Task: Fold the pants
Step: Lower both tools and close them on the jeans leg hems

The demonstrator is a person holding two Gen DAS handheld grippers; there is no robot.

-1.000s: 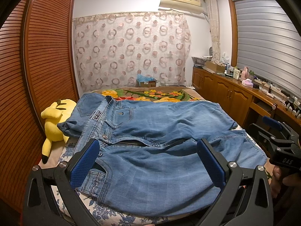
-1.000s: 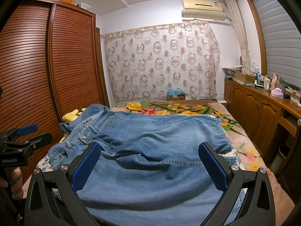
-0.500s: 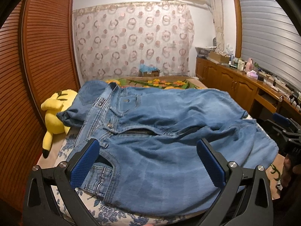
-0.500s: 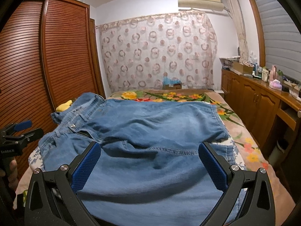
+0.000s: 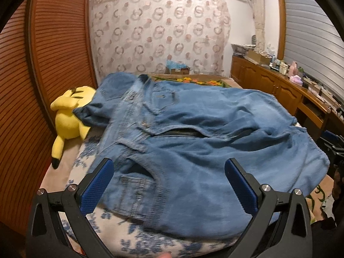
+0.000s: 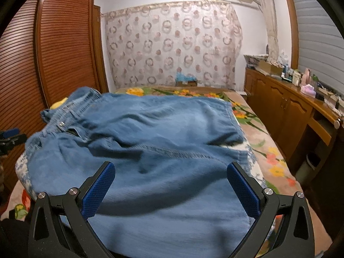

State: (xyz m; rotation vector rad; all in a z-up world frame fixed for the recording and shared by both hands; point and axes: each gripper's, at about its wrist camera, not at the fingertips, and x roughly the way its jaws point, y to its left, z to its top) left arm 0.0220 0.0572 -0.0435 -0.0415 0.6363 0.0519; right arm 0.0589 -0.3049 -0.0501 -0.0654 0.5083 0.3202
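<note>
We see the pants (image 5: 193, 142) spread flat on the bed (image 6: 268, 150), waistband beside the yellow plush (image 5: 68, 111). Left gripper (image 5: 167, 185) and right gripper (image 6: 169, 187) gape, empty. Judged step: pre-grasp; next needs 2 pinches along the near edge.

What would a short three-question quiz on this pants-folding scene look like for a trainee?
1. True or false: the left gripper is clamped on the jeans.
2. Which end of the jeans lies nearer the yellow plush toy: A) waistband, B) leg hems?
3. Fill in: the jeans lie on a ____.

Key:
1. False; its jaws stand open above the denim, as do those of the right gripper.
2. A.
3. Bed.
</note>
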